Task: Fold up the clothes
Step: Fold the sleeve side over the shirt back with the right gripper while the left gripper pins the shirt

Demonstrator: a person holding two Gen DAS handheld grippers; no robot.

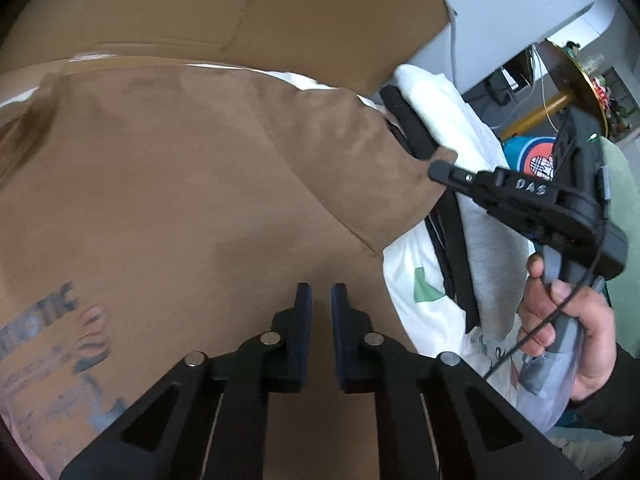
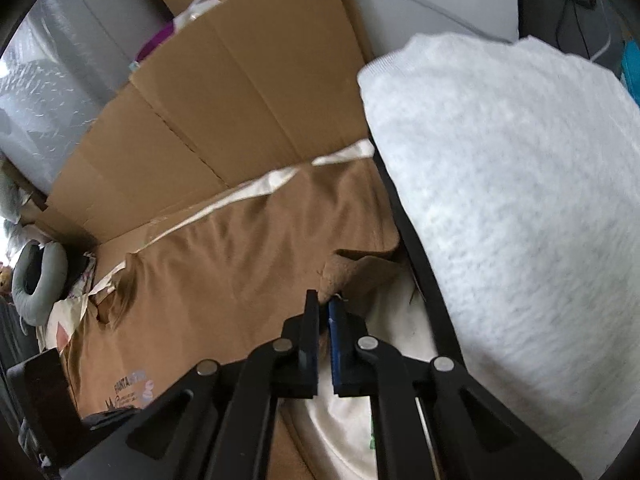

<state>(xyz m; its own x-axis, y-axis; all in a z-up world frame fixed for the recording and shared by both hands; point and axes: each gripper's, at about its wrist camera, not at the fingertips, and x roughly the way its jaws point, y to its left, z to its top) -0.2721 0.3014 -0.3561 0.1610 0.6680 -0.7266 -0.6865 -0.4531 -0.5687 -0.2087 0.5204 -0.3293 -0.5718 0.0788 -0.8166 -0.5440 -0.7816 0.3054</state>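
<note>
shirt (image 2: 224, 264) on cardboard (image 2: 224, 92); sweater (image 2: 520, 200) right of shirt

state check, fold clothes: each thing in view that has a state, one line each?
brown shirt: spread flat on the cardboard, one corner lifted.
right gripper: shut on the brown shirt's corner.
left gripper: fingers nearly together over the brown shirt; cannot tell whether they pinch cloth.
cardboard: flattened, lying under the shirt.
white knit: bunched in a heap beside the shirt.
</note>
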